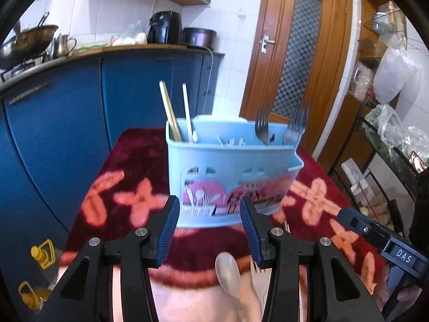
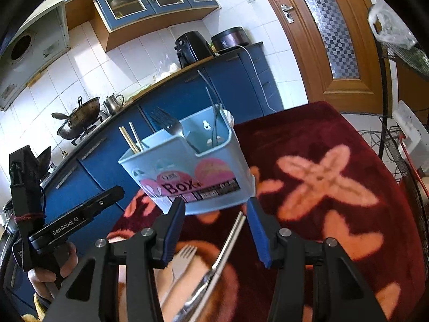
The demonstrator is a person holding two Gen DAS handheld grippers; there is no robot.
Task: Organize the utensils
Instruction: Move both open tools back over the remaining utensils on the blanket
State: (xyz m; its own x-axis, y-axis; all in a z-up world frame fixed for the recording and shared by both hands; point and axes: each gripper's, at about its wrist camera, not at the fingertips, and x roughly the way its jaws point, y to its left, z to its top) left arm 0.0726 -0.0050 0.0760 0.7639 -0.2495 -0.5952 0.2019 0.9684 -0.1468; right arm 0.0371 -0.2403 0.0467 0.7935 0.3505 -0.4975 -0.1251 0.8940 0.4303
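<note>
A light blue utensil caddy (image 1: 230, 166) stands on a dark red flowered cloth (image 1: 126, 155); it also shows in the right wrist view (image 2: 195, 166). It holds wooden chopsticks (image 1: 170, 112) on the left and forks (image 1: 262, 123) on the right. My left gripper (image 1: 209, 230) is open and empty, just in front of the caddy. A pale spoon (image 1: 228, 271) and a pale fork (image 1: 261, 281) lie on the cloth below it. My right gripper (image 2: 217, 228) is open and empty over metal chopsticks (image 2: 228, 244) and a pale fork (image 2: 182, 260).
Blue kitchen cabinets (image 1: 67, 123) run along the left, with a wok (image 1: 29, 40) and an air fryer (image 1: 163, 26) on the counter. A wooden door (image 1: 300, 53) stands behind. A wire rack (image 1: 388, 145) with bags is at the right. The left gripper shows at the right wrist view's left (image 2: 80, 214).
</note>
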